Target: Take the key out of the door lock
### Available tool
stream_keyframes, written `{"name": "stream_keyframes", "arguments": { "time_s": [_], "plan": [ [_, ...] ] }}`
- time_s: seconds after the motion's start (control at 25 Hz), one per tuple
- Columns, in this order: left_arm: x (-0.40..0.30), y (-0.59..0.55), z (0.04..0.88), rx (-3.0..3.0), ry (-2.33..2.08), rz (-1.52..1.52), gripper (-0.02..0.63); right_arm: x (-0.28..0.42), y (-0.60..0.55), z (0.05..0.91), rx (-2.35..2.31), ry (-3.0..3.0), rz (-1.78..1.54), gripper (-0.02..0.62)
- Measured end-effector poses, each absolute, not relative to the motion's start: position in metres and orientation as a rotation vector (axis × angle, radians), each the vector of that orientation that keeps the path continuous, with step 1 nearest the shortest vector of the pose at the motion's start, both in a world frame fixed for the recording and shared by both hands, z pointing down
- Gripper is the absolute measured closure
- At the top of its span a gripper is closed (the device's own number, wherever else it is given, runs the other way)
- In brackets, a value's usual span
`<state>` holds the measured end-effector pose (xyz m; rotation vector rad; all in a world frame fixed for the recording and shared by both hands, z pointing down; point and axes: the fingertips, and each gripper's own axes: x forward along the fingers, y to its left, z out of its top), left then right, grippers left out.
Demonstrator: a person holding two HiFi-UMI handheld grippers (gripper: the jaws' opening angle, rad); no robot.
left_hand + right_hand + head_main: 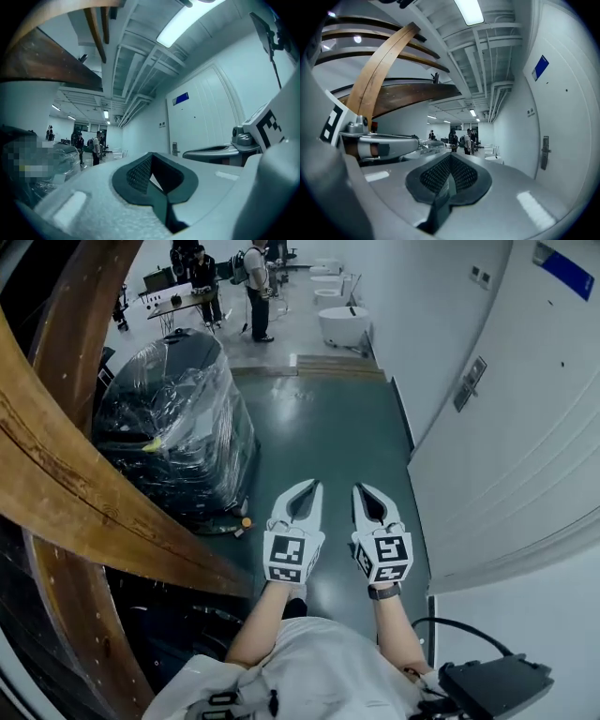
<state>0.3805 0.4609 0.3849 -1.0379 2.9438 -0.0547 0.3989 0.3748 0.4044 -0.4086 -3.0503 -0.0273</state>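
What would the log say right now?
white left gripper: shut, empty; white right gripper: shut, empty; grey metal door handle plate: ahead, untouched

White walls (450,324), glossy green floor (328,437).

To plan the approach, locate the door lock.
Head view: the door lock sits on the white door at right, ahead of the right gripper.
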Motion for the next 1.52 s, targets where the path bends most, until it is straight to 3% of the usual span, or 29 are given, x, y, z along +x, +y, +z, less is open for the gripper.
{"name": "stream_keyframes", "arguments": {
  "time_s": [0.24, 0.68, 1.08, 1.52],
  "plan": [
    [0.275, 0.484, 0.359, -0.991, 2.914, 0.111, 0.606, 0.303, 0.391, 0.385, -0.432, -3.095, -0.023, 0.592],
    [0.164, 0.436, 0.398, -1.098, 2.943, 0.21, 0.606, 0.183, 0.351, 0.399, -0.436, -3.101, -0.045, 0.591],
    [0.003, 0.286, 0.352, -1.193, 2.856, 0.053, 0.604, 0.028, 0.216, 0.347, -0.375, -3.228, -0.085, 0.591],
    [-0.095, 0.138, 0.384, -1.462, 2.819, 0.09, 0.604, -0.06, 0.079, 0.394, -0.185, -3.15, 0.005, 0.591]
  ]
}}
